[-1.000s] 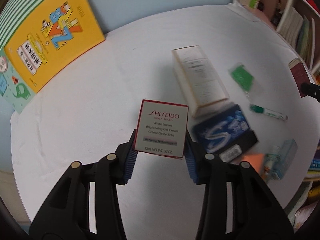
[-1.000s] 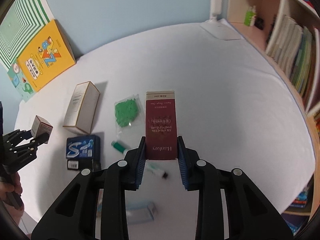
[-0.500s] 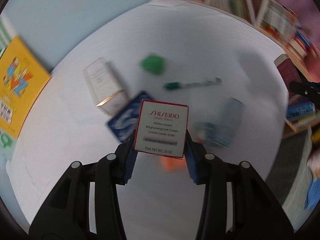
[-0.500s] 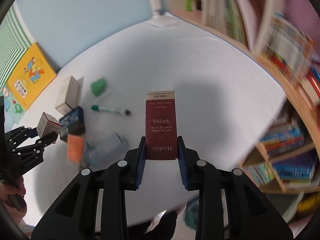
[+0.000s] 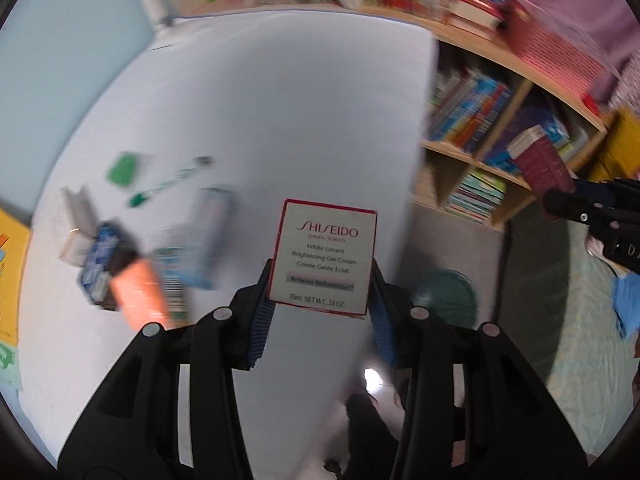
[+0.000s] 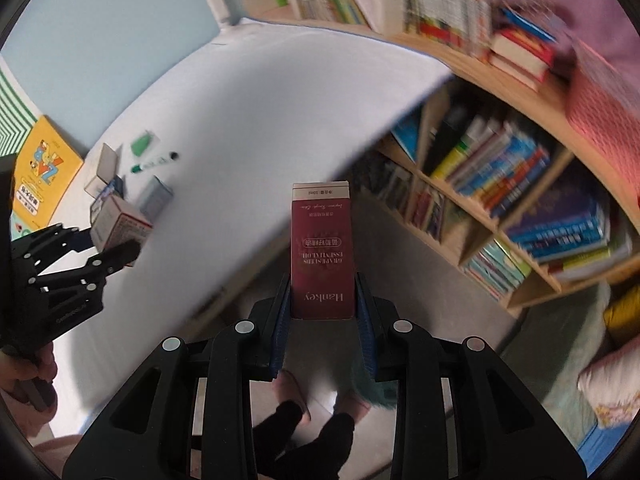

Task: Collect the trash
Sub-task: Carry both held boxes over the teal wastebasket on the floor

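My left gripper (image 5: 320, 304) is shut on a white Shiseido box (image 5: 324, 256) with a red border, held over the white table's right edge. It also shows in the right wrist view (image 6: 120, 222). My right gripper (image 6: 322, 304) is shut on a tall dark red box (image 6: 322, 252), held off the table above the floor; it shows in the left wrist view (image 5: 546, 170). A round teal bin (image 5: 446, 294) stands on the floor below the table edge.
On the white table (image 5: 280, 100) lie a green marker (image 5: 168, 182), a green packet (image 5: 122, 168), a white box (image 5: 74, 226), a blue pack (image 5: 98, 268), an orange item (image 5: 138, 292) and a pale blue box (image 5: 200, 240). A bookshelf (image 6: 500, 180) stands right.
Both grippers have swung right with their boxes, away from the table's middle toward its right edge. The bookshelf, floor and teal bin have come into view.
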Tool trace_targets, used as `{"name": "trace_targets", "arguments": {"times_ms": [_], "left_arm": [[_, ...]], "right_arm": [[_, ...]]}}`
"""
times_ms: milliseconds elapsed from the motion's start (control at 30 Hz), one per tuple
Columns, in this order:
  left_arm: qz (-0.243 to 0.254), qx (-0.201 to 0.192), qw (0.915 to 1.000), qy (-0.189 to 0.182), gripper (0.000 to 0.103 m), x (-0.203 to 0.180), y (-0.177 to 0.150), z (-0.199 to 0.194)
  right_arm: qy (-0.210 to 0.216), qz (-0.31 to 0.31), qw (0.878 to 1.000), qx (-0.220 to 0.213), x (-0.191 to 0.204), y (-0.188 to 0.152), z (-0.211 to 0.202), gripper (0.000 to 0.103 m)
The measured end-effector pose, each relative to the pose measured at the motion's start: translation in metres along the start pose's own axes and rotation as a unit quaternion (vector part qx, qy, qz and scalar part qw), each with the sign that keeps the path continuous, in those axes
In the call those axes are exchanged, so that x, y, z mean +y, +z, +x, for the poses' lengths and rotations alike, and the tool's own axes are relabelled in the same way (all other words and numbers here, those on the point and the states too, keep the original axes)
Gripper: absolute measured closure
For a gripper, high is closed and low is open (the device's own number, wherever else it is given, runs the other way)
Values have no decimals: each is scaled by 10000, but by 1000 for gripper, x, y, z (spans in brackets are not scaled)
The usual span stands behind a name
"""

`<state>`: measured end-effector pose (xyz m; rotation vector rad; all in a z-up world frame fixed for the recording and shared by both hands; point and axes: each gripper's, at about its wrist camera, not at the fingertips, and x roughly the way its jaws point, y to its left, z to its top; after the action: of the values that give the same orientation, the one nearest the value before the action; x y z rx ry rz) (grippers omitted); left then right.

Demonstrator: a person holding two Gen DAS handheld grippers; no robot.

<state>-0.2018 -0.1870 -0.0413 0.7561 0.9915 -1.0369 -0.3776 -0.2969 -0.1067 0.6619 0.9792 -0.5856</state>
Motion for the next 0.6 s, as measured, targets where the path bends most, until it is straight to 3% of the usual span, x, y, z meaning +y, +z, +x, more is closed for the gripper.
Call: {"name": "trace_targets", "arguments": {"times_ms": [233, 600], "left_arm": [[508, 219, 9982, -244, 62, -83, -2, 14], [1222, 707, 9881, -608, 62, -171, -15, 48]], "right_arm": [[-63, 265, 9993, 274, -58, -42, -8, 72], [18, 682, 9952, 698, -111, -98, -4, 72]]}}
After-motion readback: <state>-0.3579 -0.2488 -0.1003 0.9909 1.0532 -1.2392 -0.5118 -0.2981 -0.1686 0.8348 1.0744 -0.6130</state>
